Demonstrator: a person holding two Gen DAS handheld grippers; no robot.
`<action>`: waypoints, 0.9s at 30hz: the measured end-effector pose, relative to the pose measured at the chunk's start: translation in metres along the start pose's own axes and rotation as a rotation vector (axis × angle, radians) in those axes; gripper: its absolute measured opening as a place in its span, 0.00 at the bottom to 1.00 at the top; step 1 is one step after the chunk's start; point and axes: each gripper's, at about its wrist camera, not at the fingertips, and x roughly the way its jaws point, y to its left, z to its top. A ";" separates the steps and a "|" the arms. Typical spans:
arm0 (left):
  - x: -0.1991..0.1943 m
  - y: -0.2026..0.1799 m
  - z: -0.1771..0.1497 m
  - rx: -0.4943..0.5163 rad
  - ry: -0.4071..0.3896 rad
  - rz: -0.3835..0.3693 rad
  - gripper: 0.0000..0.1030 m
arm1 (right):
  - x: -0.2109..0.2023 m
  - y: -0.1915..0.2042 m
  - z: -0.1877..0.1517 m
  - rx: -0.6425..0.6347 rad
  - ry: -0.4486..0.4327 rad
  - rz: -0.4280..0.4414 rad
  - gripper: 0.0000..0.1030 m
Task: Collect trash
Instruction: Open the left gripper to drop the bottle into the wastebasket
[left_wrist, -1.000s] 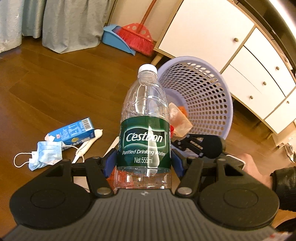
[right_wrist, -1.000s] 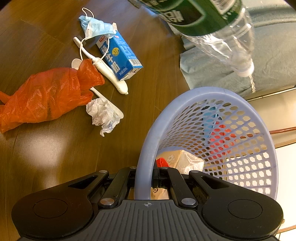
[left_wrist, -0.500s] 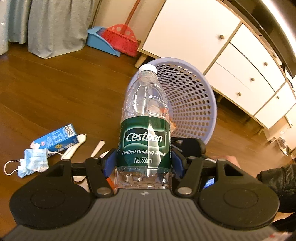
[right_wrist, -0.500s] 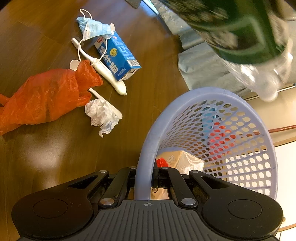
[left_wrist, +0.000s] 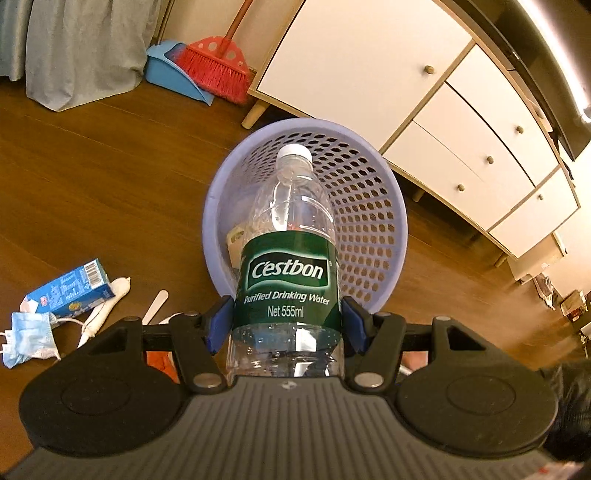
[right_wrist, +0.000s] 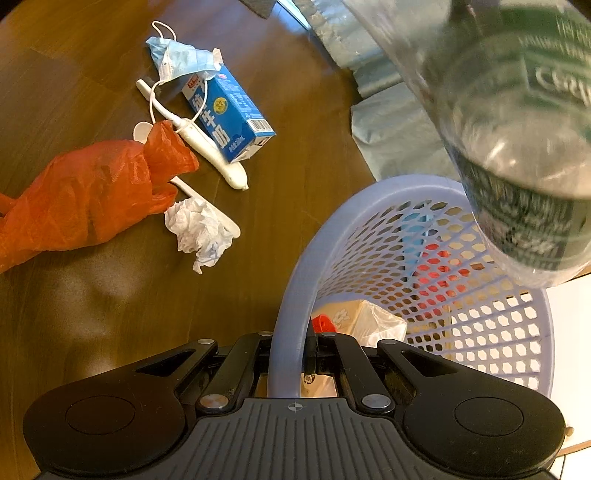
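Note:
My left gripper (left_wrist: 288, 319) is shut on a clear water bottle (left_wrist: 291, 266) with a green label, its white cap pointing into the mouth of the lilac mesh basket (left_wrist: 373, 206). In the right wrist view the bottle (right_wrist: 517, 147) hangs large and blurred over the basket (right_wrist: 480, 295). My right gripper (right_wrist: 291, 350) is shut on the basket's rim and holds it tilted. Inside the basket lie a crumpled wrapper (right_wrist: 365, 314) and something red. On the floor lie a blue carton (right_wrist: 225, 114), a face mask (right_wrist: 177, 55), an orange plastic bag (right_wrist: 85, 195) and a crumpled tissue (right_wrist: 199, 225).
A white toothbrush (right_wrist: 199, 144) and a flat white stick (left_wrist: 155, 306) lie among the floor trash. White cabinets (left_wrist: 424, 92) stand behind the basket. A red broom (left_wrist: 218, 66) and blue dustpan lean near grey curtains (left_wrist: 74, 48). A sleeve shows at lower right.
The left gripper has carried the bottle forward and tipped it down, so its cap now points into the basket mouth. The right gripper still holds the rim in the same place.

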 end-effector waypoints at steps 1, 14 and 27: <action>0.002 -0.001 0.003 0.001 -0.002 0.002 0.56 | 0.000 0.000 0.000 0.002 0.000 0.000 0.00; 0.033 0.005 0.046 -0.029 -0.064 -0.041 0.63 | -0.001 -0.003 0.001 0.019 0.001 0.001 0.00; 0.001 0.049 0.030 -0.072 -0.129 0.065 0.63 | -0.004 -0.007 -0.002 0.037 0.005 -0.001 0.00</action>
